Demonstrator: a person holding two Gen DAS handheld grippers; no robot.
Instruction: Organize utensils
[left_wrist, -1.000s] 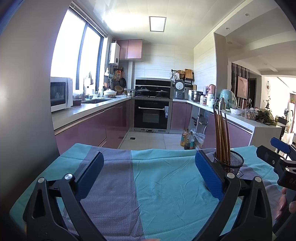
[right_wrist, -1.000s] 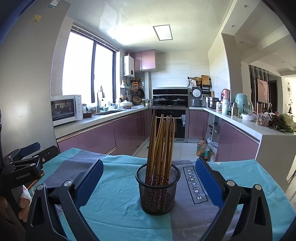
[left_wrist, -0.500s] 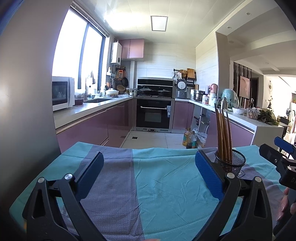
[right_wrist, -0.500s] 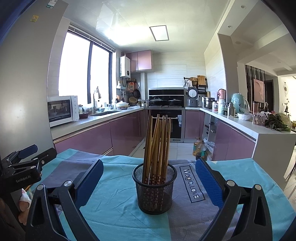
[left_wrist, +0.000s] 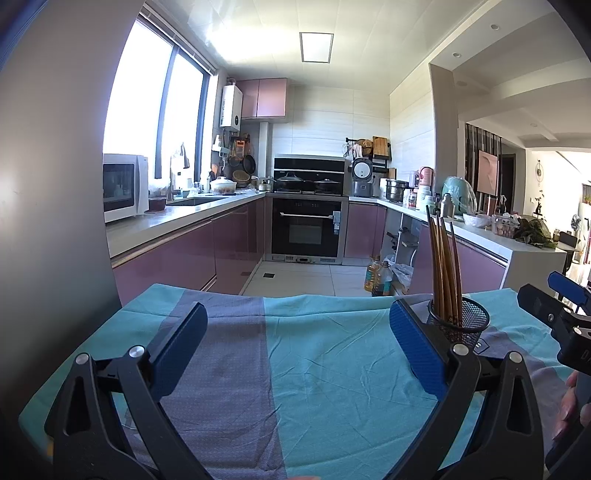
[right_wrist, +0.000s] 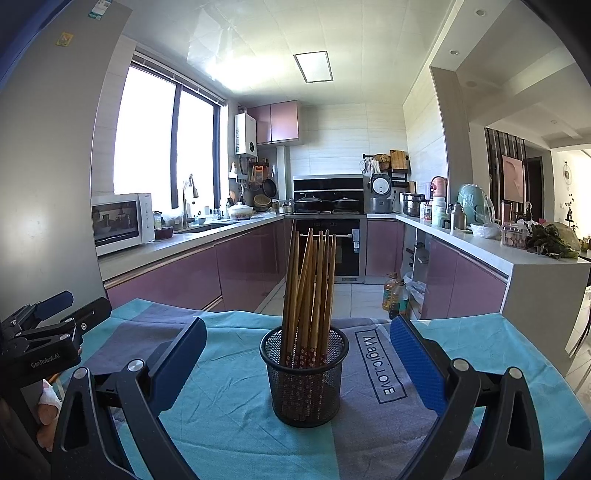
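Observation:
A black mesh cup (right_wrist: 305, 376) stands upright on the teal and purple cloth (right_wrist: 229, 417), holding several wooden chopsticks (right_wrist: 310, 291). My right gripper (right_wrist: 297, 354) is open and empty, its blue pads (right_wrist: 415, 363) on either side of the cup, a little short of it. My left gripper (left_wrist: 295, 341) is open and empty over the cloth (left_wrist: 325, 376). In the left wrist view the cup (left_wrist: 460, 321) with its chopsticks (left_wrist: 443, 269) stands just beyond the right pad (left_wrist: 415, 350). Each gripper shows at the edge of the other's view: the right one (left_wrist: 554, 314), the left one (right_wrist: 48, 332).
The table's far edge drops to the kitchen floor (left_wrist: 299, 277). Purple cabinets and counters run along both sides, with an oven (left_wrist: 306, 229) at the back. Oil bottles (right_wrist: 395, 295) stand on the floor. The cloth bears a "Magic.LOVE" label (right_wrist: 378, 363).
Both views have drifted slightly: the cup sits a little lower and more to the right in each frame. Both grippers stay open and empty.

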